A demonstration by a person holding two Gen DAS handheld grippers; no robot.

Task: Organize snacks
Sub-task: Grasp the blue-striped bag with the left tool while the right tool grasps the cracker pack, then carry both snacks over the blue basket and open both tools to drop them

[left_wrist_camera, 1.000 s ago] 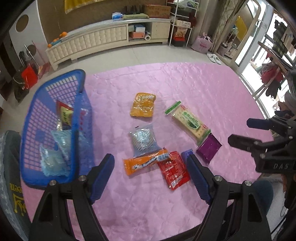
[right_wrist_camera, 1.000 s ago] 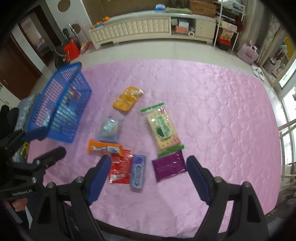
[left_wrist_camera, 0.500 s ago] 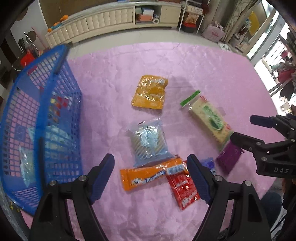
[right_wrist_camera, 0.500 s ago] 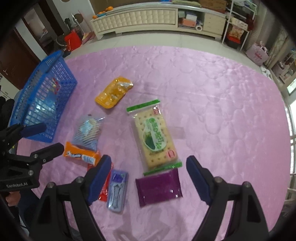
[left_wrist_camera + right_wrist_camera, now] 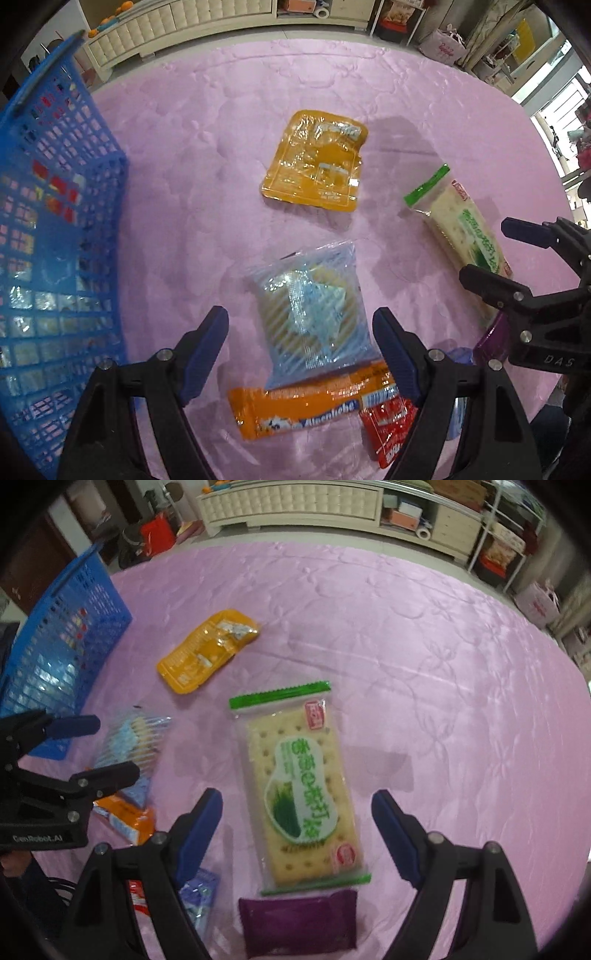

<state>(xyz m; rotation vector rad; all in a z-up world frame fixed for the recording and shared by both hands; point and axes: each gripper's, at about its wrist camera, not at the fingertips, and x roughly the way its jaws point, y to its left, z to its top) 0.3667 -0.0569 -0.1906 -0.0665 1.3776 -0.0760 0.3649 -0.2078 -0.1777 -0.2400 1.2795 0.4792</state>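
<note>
**Two open grippers poised over two packets beside the basket**

The landmark is the blue plastic lattice basket (image 5: 55, 229), standing at the left edge of the pink quilted cloth (image 5: 207, 155), with a few packets already inside it.

The left gripper (image 5: 299, 343) points steeply down over the clear blue-striped plastic packet (image 5: 314, 310), the loose snack nearest the basket. The packet lies between and just ahead of the fingers, its long axis running roughly along the line the gripper points, so the jaws straddle its shorter width. The jaws stand wide and hold nothing.

Farther from the basket, the right gripper (image 5: 297, 830) hangs over the long clear cracker packet with green sealed ends (image 5: 299, 794). Its long axis also runs away from the gripper, between the fingers. These jaws too are spread wide, touching nothing.

Each hand looks nearest to its own packet; my judgement is that the left has the shorter carry to the basket.
</note>
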